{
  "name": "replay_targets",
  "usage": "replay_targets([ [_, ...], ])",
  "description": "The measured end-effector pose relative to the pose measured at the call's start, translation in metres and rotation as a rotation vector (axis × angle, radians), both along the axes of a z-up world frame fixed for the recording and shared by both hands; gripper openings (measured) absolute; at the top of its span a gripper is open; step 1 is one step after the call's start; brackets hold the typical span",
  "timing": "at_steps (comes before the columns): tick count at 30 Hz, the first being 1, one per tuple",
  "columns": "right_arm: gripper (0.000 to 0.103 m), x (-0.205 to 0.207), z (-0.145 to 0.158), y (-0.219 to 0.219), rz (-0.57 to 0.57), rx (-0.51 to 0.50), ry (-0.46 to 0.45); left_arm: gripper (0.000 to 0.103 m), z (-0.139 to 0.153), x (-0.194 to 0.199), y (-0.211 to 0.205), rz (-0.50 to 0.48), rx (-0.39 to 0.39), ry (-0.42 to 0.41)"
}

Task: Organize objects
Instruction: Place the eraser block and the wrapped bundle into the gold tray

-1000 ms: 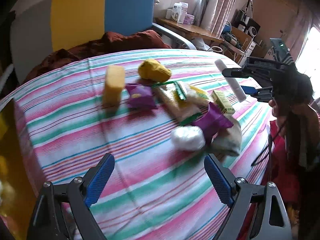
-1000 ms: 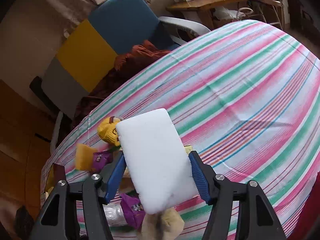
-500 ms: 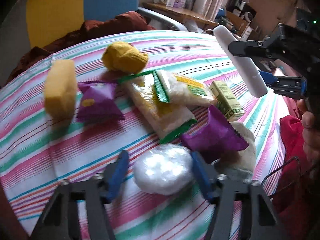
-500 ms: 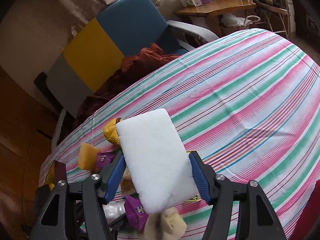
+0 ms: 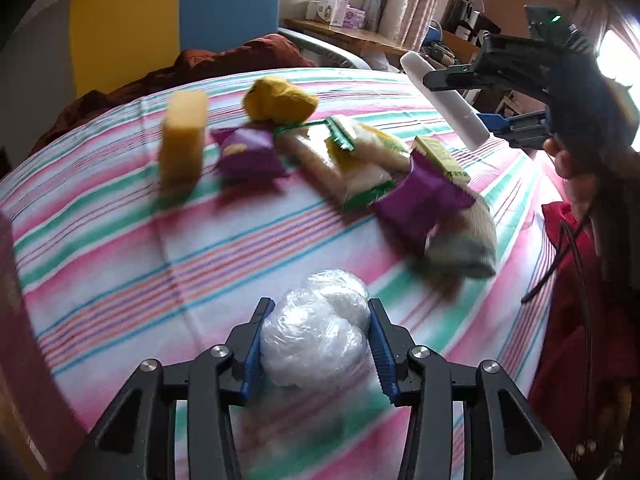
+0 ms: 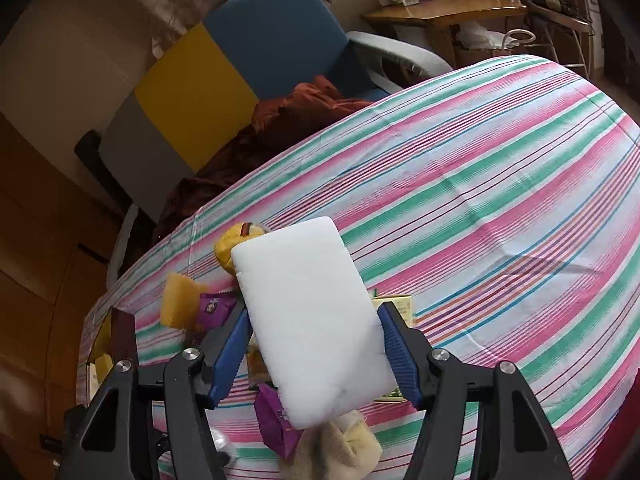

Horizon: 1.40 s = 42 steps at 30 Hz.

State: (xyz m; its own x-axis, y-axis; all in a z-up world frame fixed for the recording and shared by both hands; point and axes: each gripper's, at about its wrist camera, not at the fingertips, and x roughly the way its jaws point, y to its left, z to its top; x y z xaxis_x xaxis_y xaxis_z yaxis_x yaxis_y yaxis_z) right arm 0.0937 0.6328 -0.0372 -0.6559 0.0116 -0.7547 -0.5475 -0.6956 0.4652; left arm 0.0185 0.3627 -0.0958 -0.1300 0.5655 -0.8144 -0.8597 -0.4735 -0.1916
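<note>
Now plastic-wrapped bundle between closing left tool pads, touching.

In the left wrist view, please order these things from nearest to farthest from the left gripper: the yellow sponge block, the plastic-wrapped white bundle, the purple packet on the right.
1. The plastic-wrapped white bundle: between the closing jaws of the left gripper.
2. The purple packet on the right: farther out, right of centre.
3. The yellow sponge block: far left, standing on the striped cloth.

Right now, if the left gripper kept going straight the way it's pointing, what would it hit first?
The clear plastic-wrapped bundle already between the closing left gripper; past it, probably the striped cloth.
</note>
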Motion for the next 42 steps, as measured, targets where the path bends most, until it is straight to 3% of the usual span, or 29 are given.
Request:
replay_targets([
  [8,0.065,0.002,-0.002,0.000,-0.025,0.004,-0.027,0.045,0.022,0.000,-0.045,0.060,0.024,0.024],
  [16,0.065,-0.014,0.012,-0.036,0.048,0.085,-0.060,0.045,0.061,-0.015,-0.098,0.169,0.119,0.072],
  [25,0.065,-0.074,0.045,-0.147,0.312,0.123,-0.016,0.045,0.081,-0.052,-0.197,0.401,0.171,0.099],
  [37,0.065,-0.146,0.036,-0.303,0.610,0.044,0.008,0.046,0.058,-0.073,-0.317,0.654,0.125,0.102],
  [42,0.073,-0.155,0.024,-0.362,0.757,-0.001,-0.001,0.051,0.047,-0.069,-0.347,0.728,0.104,0.096],
])
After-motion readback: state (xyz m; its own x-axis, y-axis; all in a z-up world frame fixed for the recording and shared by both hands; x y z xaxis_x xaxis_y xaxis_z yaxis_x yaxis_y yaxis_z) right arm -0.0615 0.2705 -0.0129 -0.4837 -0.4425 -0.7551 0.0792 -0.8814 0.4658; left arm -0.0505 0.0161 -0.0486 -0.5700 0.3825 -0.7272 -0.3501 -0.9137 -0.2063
